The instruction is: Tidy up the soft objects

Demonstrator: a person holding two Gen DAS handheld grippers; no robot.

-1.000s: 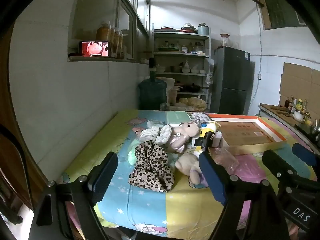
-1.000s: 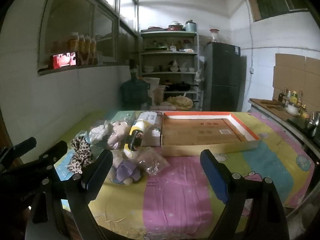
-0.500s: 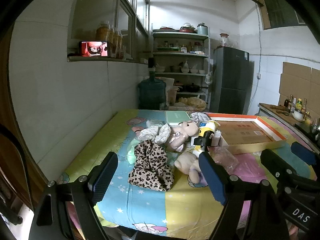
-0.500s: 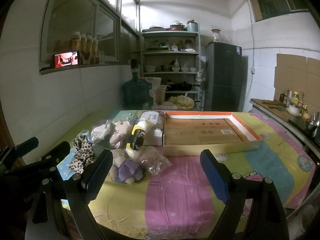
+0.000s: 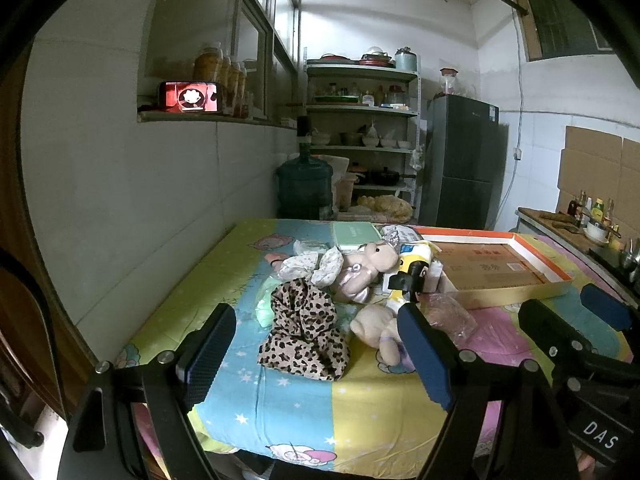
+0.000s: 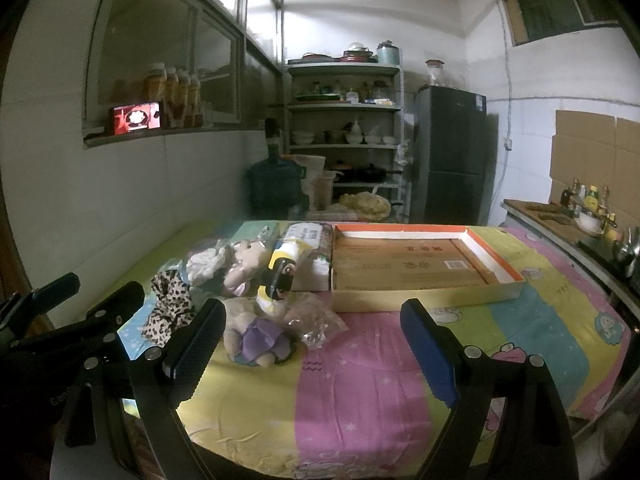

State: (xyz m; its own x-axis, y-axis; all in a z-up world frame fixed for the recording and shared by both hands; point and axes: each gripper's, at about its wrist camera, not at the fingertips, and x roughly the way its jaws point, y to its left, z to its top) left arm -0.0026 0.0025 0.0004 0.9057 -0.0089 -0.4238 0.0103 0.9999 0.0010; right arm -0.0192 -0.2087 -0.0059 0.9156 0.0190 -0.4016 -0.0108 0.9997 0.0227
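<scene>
Both tools hang above the near edge of the worktop [image 6: 360, 380], side by side. Left tool [image 5: 316, 344] is spread wide, nothing between its fingers. Right tool [image 6: 316, 344] is spread wide too, holding nothing.

The soft things sit in one heap on the left half of the worktop. Nearest me is the leopard cloth [image 5: 304, 336], crumpled. Just right of it lies a beige plush [image 6: 256, 336] in purple, partly hidden behind my left tool's right finger in the left view. Behind these I see a pink plush [image 5: 360, 276], a white frilly cloth [image 5: 316, 264] and a yellow-and-black toy [image 6: 280, 276], all touching or overlapping. A crinkled clear bag [image 6: 316, 320] rests just beside the beige plush.

Right of the heap is a shallow open box [image 6: 424, 264] with an orange rim, its base lined in brown cardboard. A green booklet [image 5: 354, 234] lies at the far end of the heap.

The worktop wears a bright cartoon sheet in yellow, blue and pink bands. The left side runs along a grey wall. Beyond: a water jug [image 5: 304, 188], open shelves [image 6: 344, 128] of crockery, a dark fridge [image 6: 452, 156]. A lit phone [image 5: 190, 97] sits on the ledge, beside jars.
</scene>
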